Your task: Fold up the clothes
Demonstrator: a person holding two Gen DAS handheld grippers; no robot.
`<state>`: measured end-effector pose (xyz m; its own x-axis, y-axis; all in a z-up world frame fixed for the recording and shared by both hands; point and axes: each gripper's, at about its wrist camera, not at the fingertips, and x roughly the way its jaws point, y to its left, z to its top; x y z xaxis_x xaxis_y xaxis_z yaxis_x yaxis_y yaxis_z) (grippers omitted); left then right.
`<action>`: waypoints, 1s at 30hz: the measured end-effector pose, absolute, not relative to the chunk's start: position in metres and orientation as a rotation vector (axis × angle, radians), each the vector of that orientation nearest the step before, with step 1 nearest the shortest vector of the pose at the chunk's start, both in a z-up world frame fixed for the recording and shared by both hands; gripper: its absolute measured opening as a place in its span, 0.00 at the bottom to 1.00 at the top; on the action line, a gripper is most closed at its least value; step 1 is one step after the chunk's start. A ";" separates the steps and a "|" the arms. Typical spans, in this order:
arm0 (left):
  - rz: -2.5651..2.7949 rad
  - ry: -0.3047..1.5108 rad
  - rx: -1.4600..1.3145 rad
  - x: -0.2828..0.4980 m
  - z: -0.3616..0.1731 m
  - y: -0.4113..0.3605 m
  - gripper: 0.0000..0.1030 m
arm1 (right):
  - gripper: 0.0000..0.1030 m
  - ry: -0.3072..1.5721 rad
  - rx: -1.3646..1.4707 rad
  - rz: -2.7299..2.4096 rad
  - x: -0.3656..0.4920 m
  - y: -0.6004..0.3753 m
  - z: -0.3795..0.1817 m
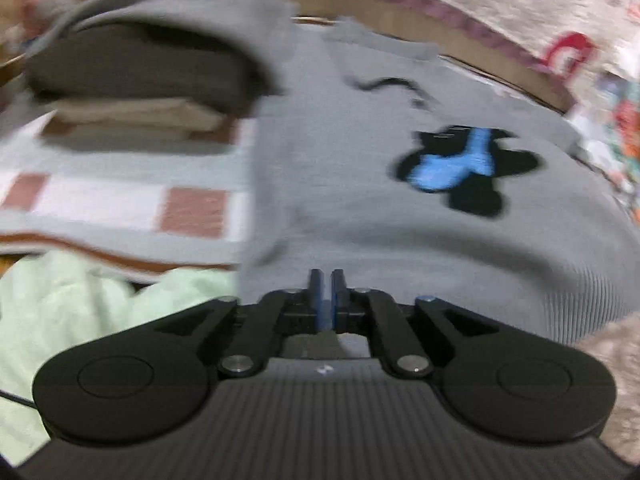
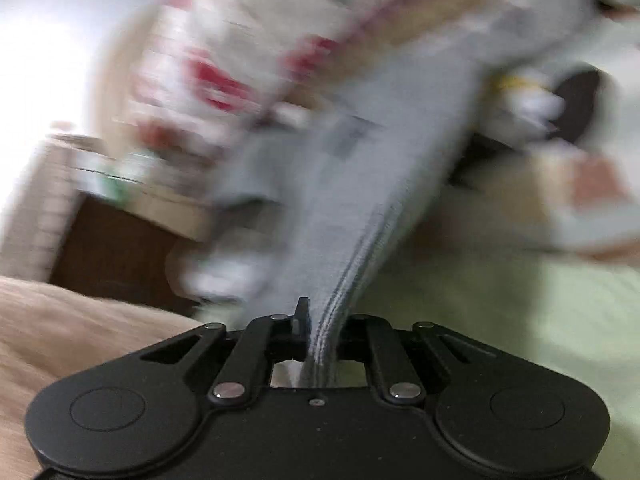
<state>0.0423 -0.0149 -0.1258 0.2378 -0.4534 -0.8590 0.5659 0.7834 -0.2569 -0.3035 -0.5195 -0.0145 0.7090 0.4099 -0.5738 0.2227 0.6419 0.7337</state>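
Grey sweater (image 1: 340,184) spread on the bed, pile of folded clothes (image 1: 132,80) far left.

Right tongs (image 2: 316,316) pinch its ribbed hem; left tongs (image 1: 326,284) seem closed, empty, though blur hides much. Soft, light knit: hold hems or shoulder seams.

Matte black plastic left gripper (image 1: 327,280) with blue-lined fingers, round black side discs flanking its ribbed grey housing, silver pivot screws beside the discs (a small pale mark between them), matching matte black right gripper (image 2: 316,312), thin black linkage bars
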 end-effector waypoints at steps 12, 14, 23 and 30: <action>-0.771 1.446 0.051 0.056 -0.165 -0.025 0.65 | 0.11 0.751 0.949 -0.063 -0.276 -0.522 -0.063; -0.740 1.431 0.037 0.054 -0.172 -0.028 0.65 | 0.11 0.728 0.947 -0.052 -0.274 -0.524 -0.057; -0.896 1.093 0.396 0.017 -0.129 -0.058 0.08 | 0.10 0.564 0.971 0.009 -0.260 -0.522 -0.027; -0.924 0.986 0.260 0.025 -0.029 -0.017 0.08 | 0.10 0.466 1.042 0.044 -0.298 -0.538 0.053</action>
